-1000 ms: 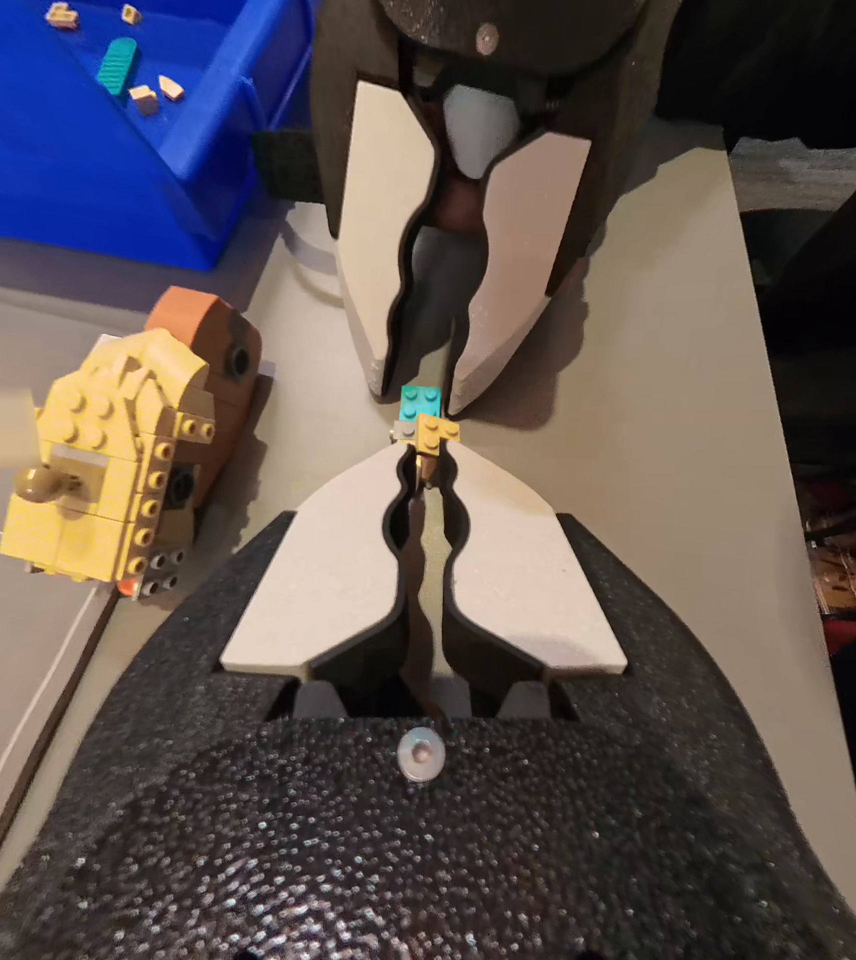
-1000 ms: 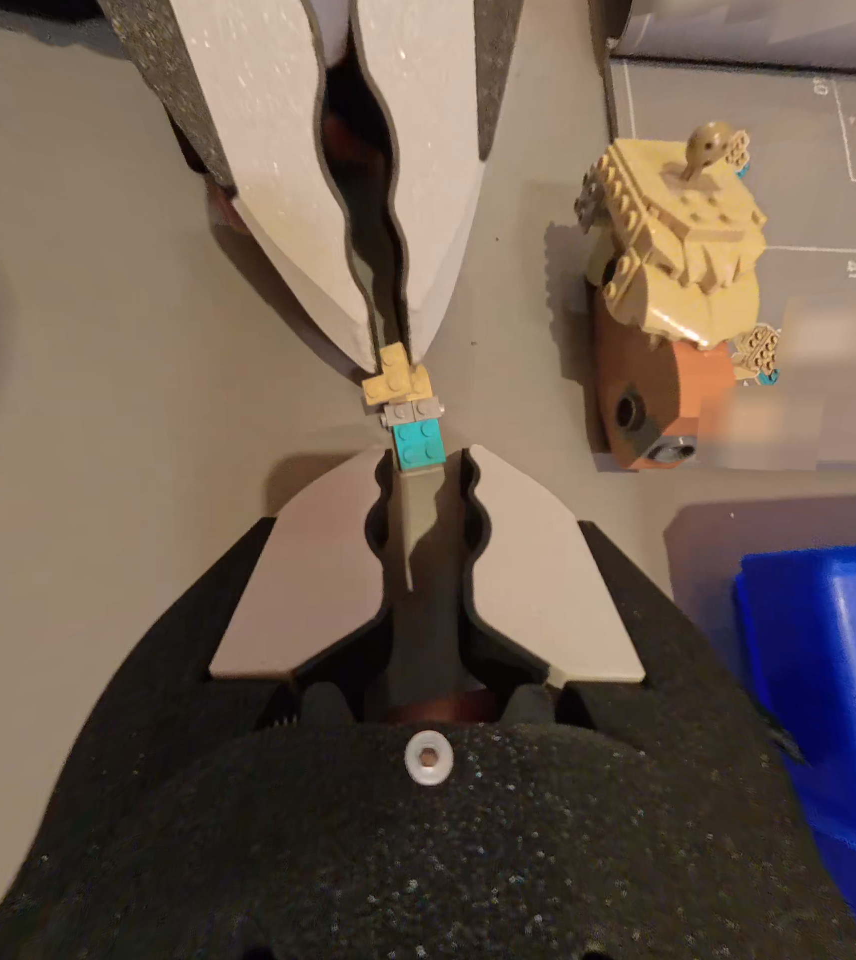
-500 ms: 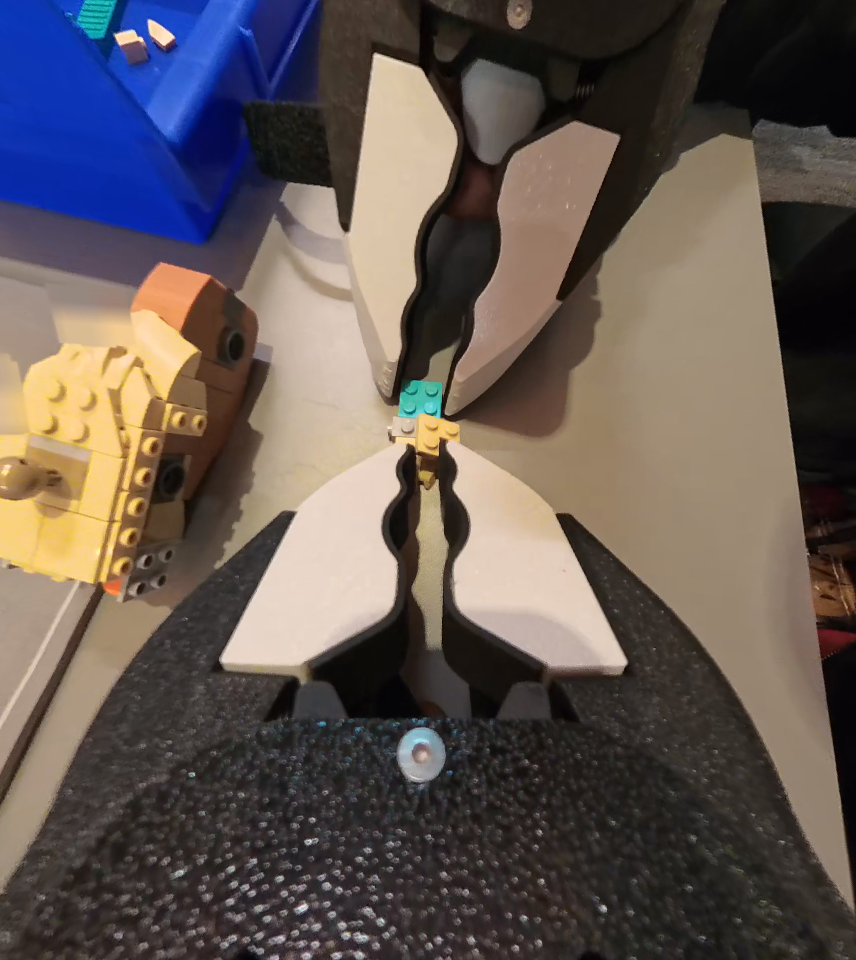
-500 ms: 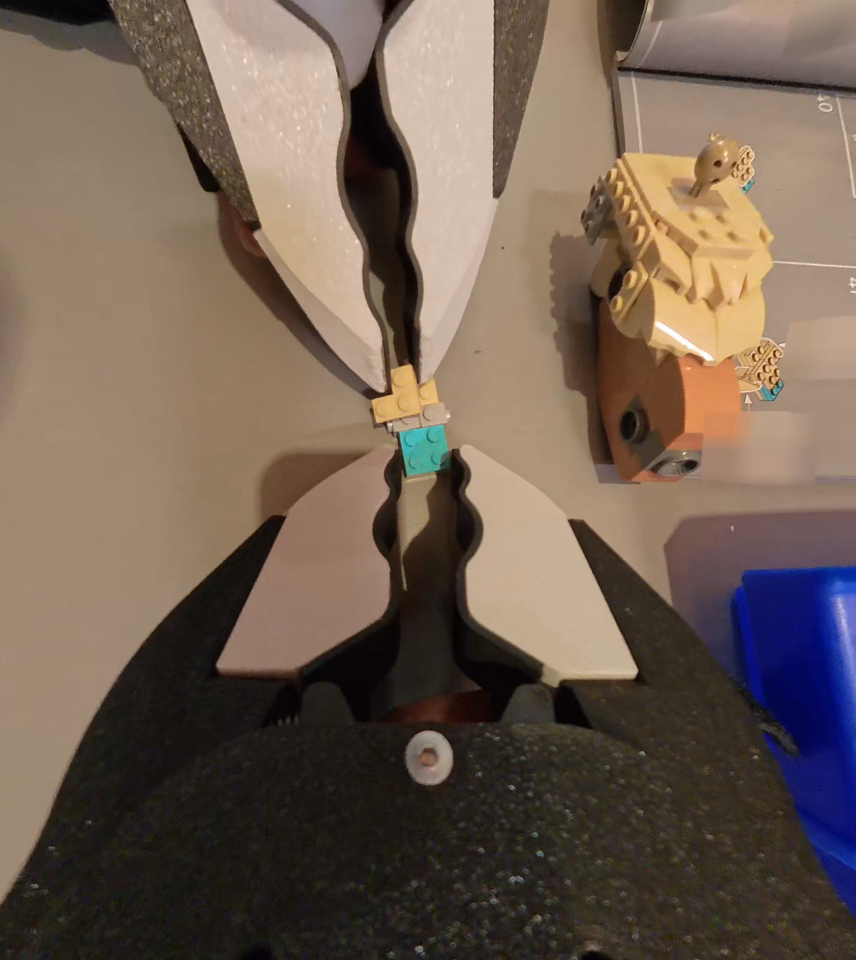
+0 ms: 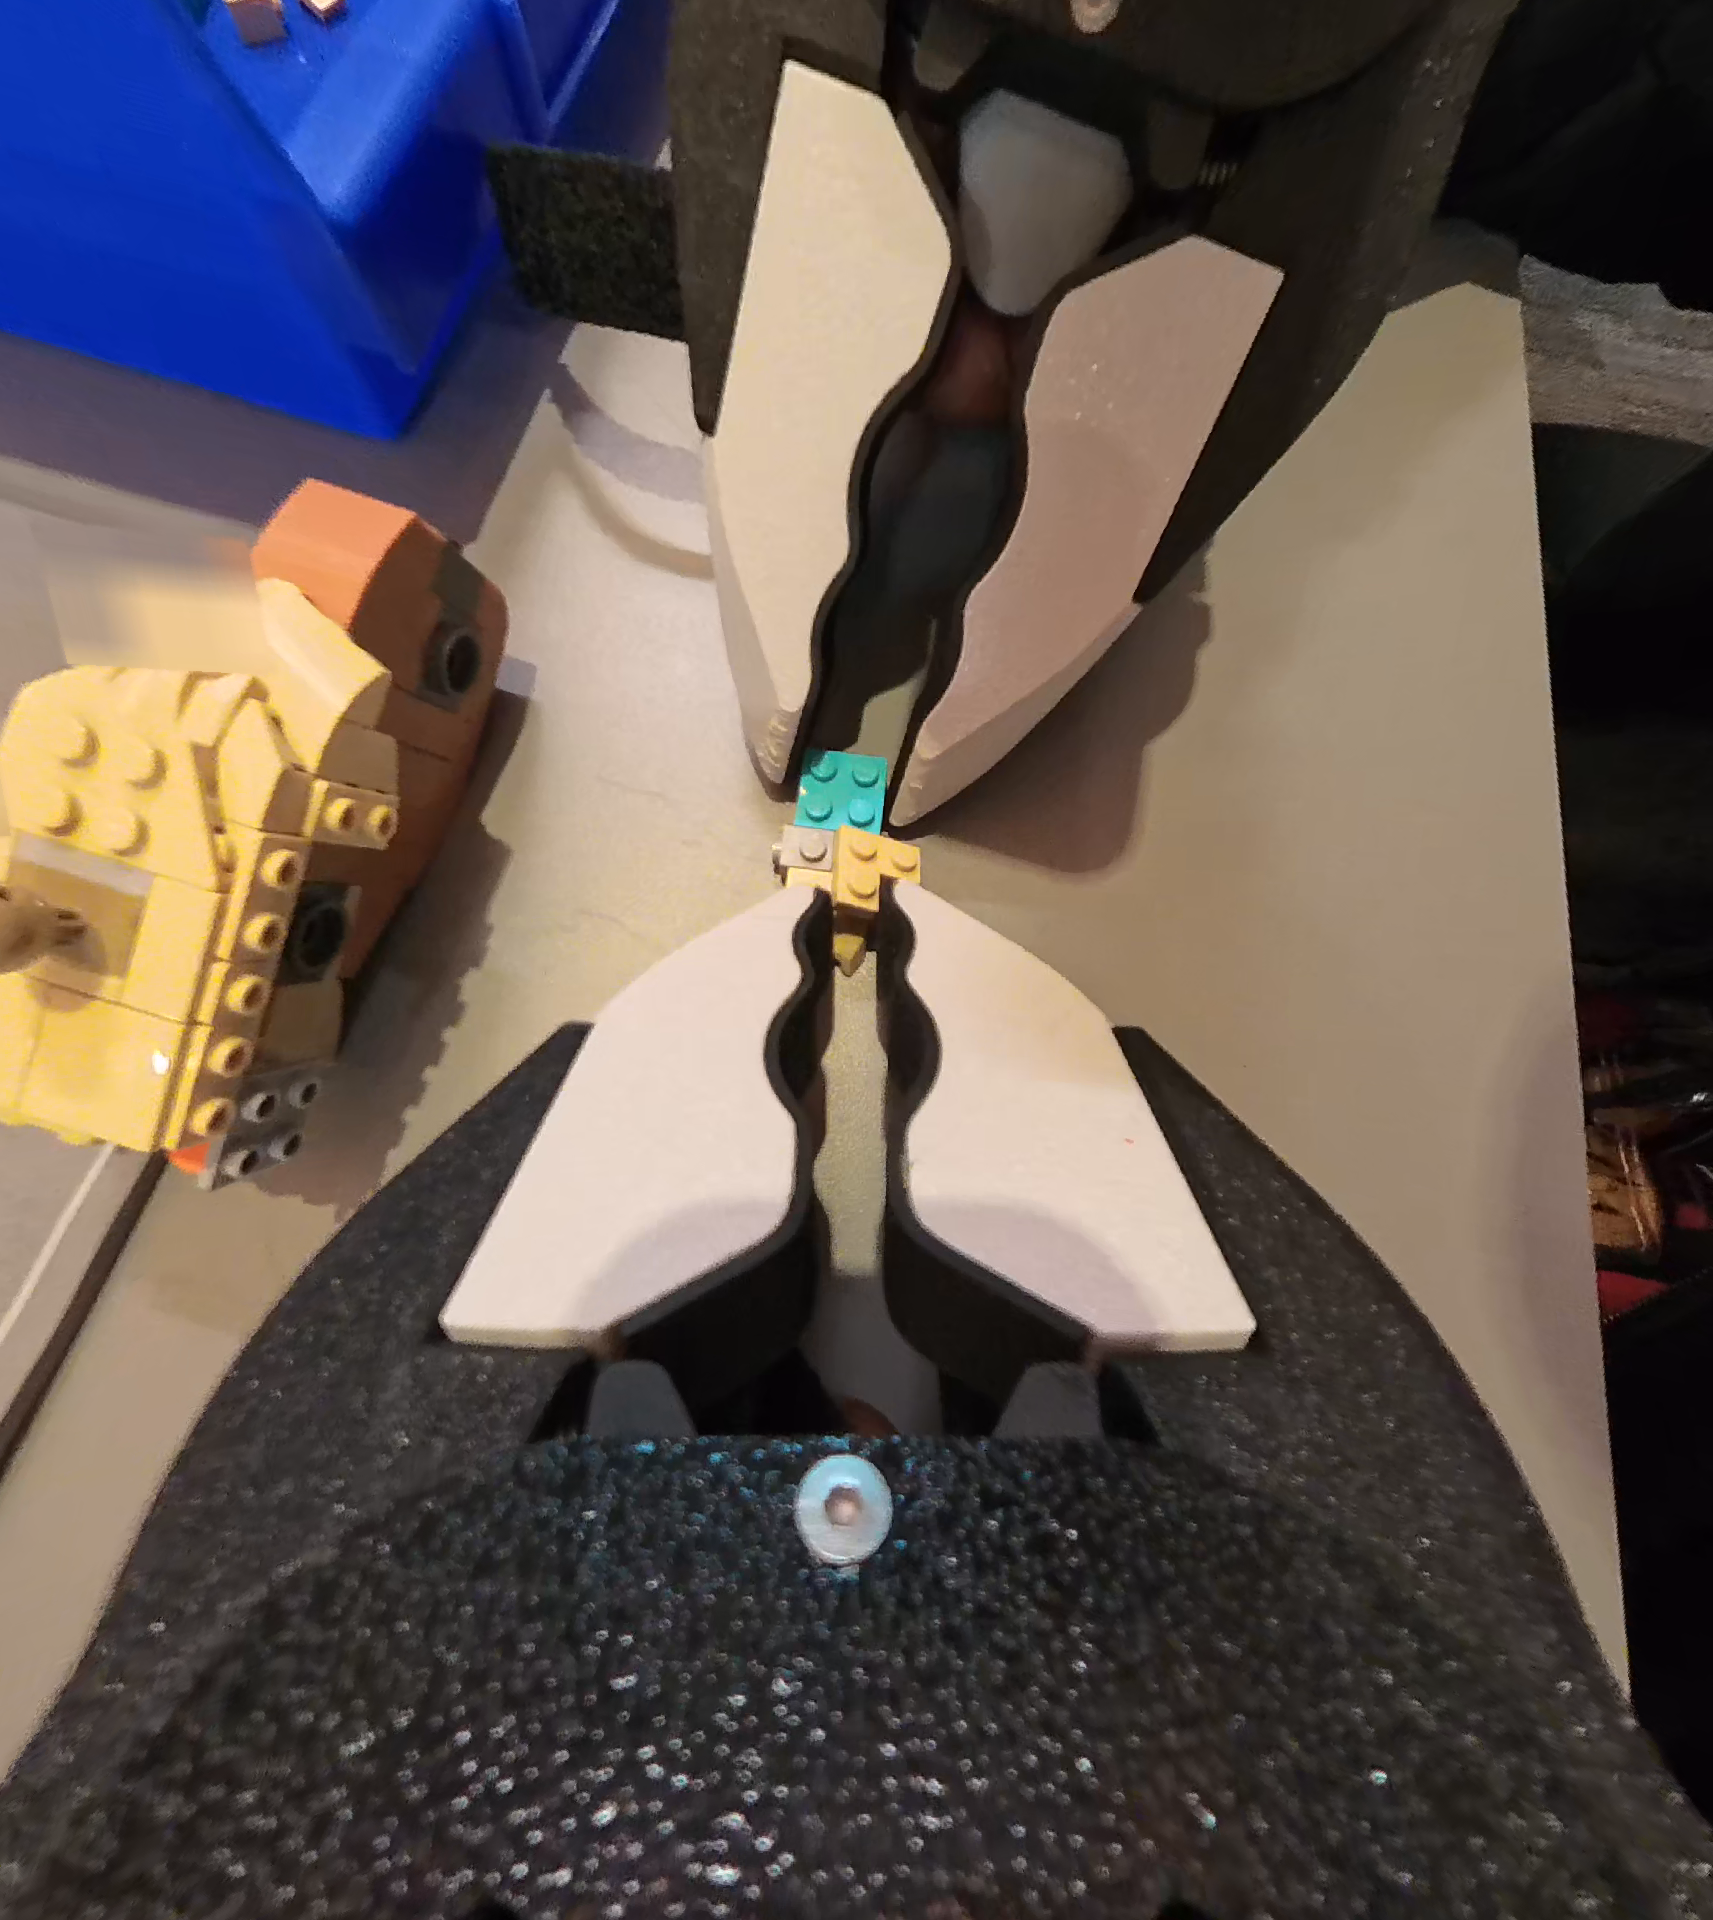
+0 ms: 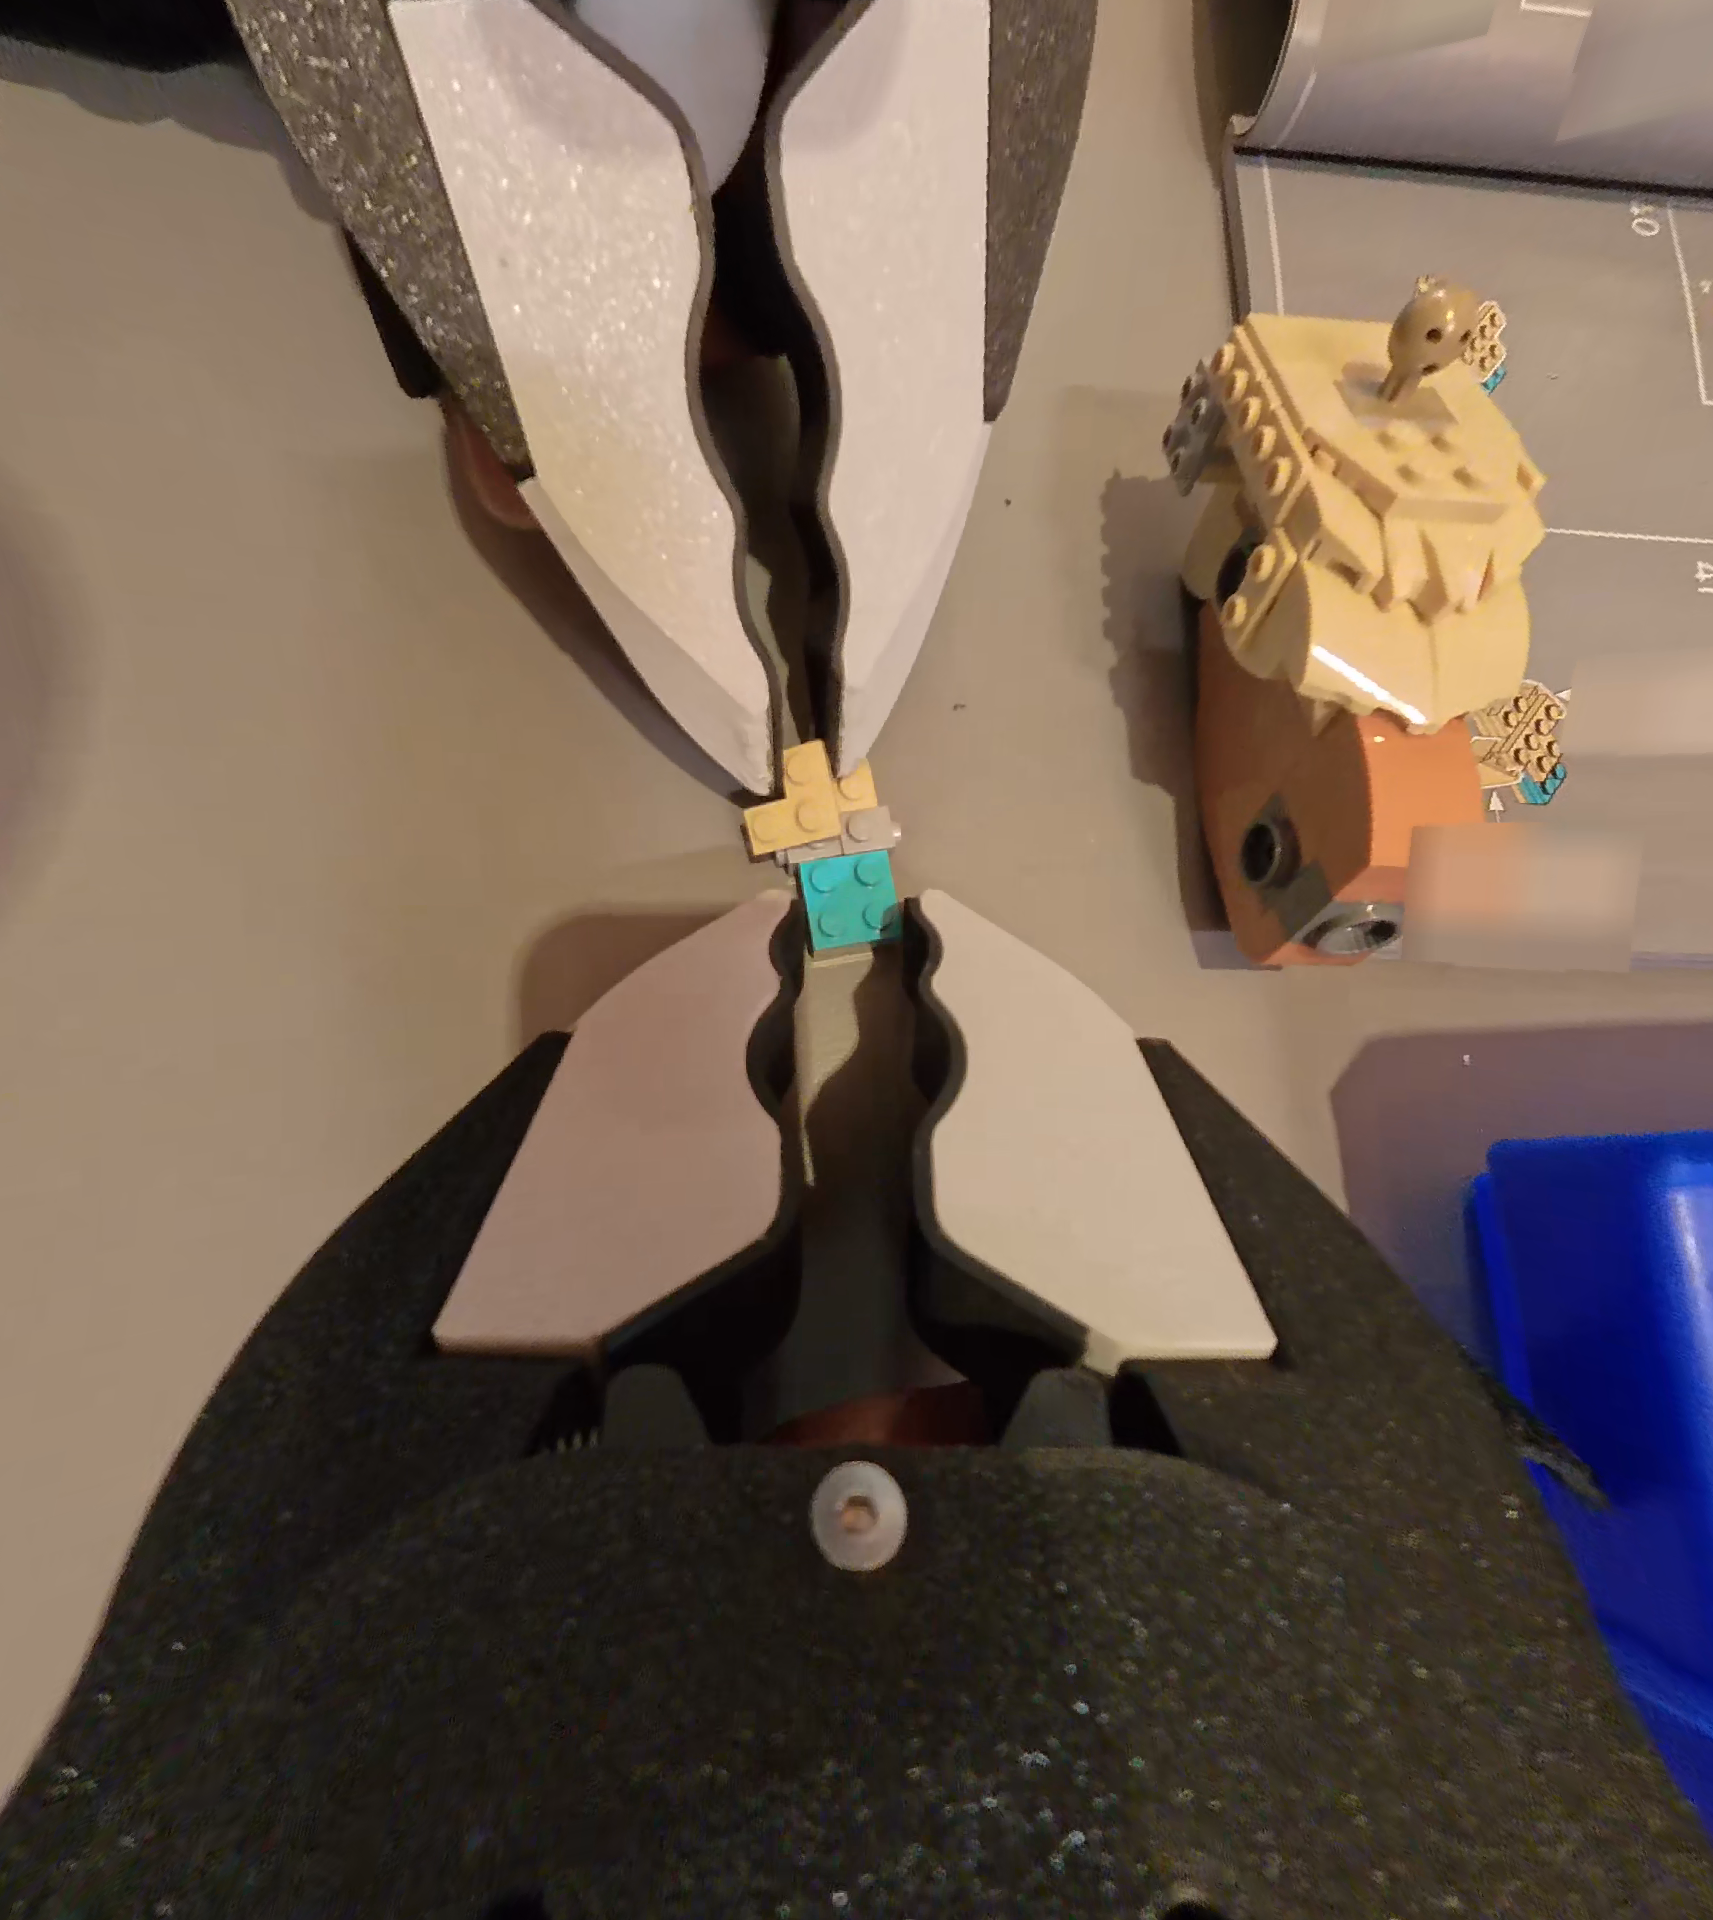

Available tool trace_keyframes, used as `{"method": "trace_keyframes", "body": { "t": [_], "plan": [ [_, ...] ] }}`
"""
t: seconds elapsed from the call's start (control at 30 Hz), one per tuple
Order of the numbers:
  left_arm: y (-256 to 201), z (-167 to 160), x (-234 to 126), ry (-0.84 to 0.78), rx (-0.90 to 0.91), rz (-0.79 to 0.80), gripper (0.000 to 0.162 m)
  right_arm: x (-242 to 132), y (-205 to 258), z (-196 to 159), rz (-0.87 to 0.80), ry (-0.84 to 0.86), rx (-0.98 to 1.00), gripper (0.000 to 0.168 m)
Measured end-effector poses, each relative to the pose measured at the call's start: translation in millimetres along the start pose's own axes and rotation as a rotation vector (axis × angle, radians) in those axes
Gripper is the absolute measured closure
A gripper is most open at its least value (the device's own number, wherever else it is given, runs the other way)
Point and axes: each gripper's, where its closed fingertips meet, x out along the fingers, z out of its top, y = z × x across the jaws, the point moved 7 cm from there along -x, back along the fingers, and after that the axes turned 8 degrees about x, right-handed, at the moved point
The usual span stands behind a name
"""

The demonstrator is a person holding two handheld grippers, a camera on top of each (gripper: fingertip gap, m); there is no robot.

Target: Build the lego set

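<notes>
Left wrist view, from left to right: a blue plastic bin (image 5: 156,177) fills the upper left of the frame, and below it a partly built tan and brown brick model (image 5: 197,862) lies on the grey surface (image 5: 1299,831) at the left edge. At centre, the left gripper (image 5: 847,914) rises from the bottom of the frame, its pale fingers narrowed onto the tan end of a small teal, grey and tan brick assembly (image 5: 847,842). The right gripper (image 5: 841,800) reaches down from the top, closed on the teal end, so both tips meet over the surface.

Right wrist view, again left to right: the bare surface (image 6: 208,727) occupies the left side. At centre, the right gripper (image 6: 852,914) clamps the teal plate of the brick assembly (image 6: 831,842) from below, while the left gripper (image 6: 800,764) pinches the tan plates from above. To the right, the brick model (image 6: 1351,665) rests partly on a grey printed instruction sheet (image 6: 1610,343), and the blue bin (image 6: 1662,1455) sits at the lower right.
</notes>
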Motion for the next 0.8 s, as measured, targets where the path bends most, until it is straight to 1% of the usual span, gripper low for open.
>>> {"method": "trace_keyframes", "body": {
  "t": [0.23, 0.43, 0.6, 0.8],
  "plan": [
    [-1.9, 2.0, 0.8, 0.035, 0.029, 0.030, 0.154, -0.4, 0.3, -0.1, -0.005, -0.005, -0.004, 0.151],
    [-2.2, 2.2, 1.2, 0.032, 0.027, 0.027, 0.154, -0.7, 0.3, -0.3, -0.007, -0.010, -0.004, 0.151],
    [-2.1, 2.5, -1.6, -0.003, 0.018, 0.019, 0.155, -1.1, -0.1, -0.6, -0.007, -0.014, 0.001, 0.151],
    [1.4, 1.0, -5.7, -0.071, -0.033, -0.015, 0.155, -1.4, -1.1, -1.5, 0.012, -0.012, 0.018, 0.151]
  ]
}}
